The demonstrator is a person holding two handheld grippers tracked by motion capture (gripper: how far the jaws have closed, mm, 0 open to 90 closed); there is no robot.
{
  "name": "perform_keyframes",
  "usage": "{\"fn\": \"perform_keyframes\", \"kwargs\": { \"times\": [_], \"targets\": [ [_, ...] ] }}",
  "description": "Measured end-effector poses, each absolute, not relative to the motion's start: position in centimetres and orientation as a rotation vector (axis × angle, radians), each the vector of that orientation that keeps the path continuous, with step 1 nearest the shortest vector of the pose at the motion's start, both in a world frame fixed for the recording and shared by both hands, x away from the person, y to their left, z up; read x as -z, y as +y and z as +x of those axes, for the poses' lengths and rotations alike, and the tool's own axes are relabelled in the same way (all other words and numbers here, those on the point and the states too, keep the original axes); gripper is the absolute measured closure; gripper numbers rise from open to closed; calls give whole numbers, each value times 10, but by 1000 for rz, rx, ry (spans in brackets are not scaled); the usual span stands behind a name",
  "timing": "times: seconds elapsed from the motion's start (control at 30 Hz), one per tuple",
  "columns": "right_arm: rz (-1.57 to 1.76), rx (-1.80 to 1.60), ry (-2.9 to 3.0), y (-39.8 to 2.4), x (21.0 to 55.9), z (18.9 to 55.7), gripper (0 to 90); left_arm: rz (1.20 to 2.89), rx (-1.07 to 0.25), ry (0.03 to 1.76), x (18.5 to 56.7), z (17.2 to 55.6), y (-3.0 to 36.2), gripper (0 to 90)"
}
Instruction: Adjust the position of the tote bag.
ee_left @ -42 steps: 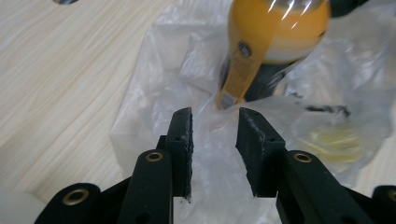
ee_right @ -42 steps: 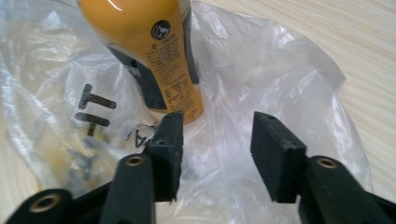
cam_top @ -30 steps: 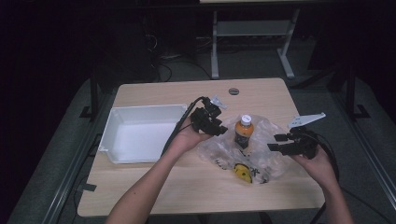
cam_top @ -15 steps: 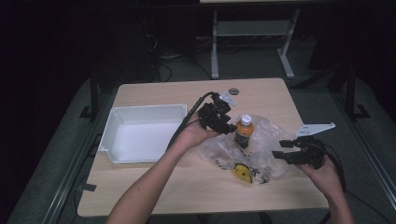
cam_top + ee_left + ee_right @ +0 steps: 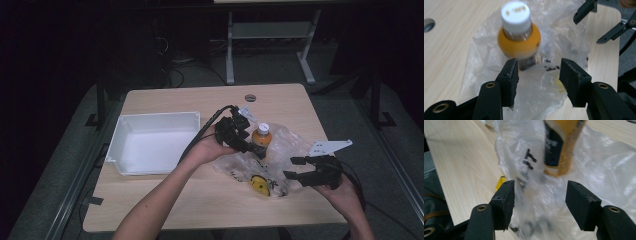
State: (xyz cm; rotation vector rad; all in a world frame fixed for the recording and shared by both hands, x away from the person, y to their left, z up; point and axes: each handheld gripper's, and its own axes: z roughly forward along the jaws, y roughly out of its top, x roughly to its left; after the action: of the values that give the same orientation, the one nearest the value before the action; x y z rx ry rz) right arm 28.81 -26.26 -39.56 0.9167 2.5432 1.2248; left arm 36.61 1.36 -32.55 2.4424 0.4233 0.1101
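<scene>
A clear plastic bag (image 5: 280,155) lies crumpled on the surface with an orange bottle (image 5: 261,137) standing upright on it, just ahead of the released left gripper (image 5: 537,75), whose jaws have just been opening. The right gripper (image 5: 540,202), also just opening, has bag film between its jaws. A white tray (image 5: 125,145) sits behind the left gripper.

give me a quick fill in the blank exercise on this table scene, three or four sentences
1. The orange bottle with a white cap stands on a crumpled clear ____ bag.
2. The jaws of the left gripper stand ____, with nothing pressed between them.
3. The shallow white rectangular tray lies on the wooden table on the bottle's ____ side in the high view.
4. The right gripper points towards the ____.

Missing words: plastic; open; left; bag
</scene>
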Motion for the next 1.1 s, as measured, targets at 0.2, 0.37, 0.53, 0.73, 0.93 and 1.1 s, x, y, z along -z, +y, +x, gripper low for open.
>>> {"fn": "perform_keyframes", "kwargs": {
  "times": [0.2, 0.37, 0.53, 0.73, 0.93, 1.1],
  "targets": [
    [885, -1232, 2577, -253, 400, 290, 388, 2435, -110, 412, 332, 358, 22, 478],
    [872, -1241, 2599, -249, 405, 293, 383, 2481, -94, 401, 342, 353, 28, 451],
    [843, -1211, 2639, -240, 412, 295, 397, 2521, -46, 416, 360, 353, 31, 438],
    [824, -1133, 2702, -226, 428, 300, 496, 2553, -19, 441, 384, 353, 35, 591],
    [803, -1047, 2772, -216, 443, 303, 659, 2605, -18, 454, 412, 349, 35, 640],
    [811, -1035, 2804, -215, 447, 304, 788, 2612, -12, 464, 428, 348, 37, 689]
  ]
}}
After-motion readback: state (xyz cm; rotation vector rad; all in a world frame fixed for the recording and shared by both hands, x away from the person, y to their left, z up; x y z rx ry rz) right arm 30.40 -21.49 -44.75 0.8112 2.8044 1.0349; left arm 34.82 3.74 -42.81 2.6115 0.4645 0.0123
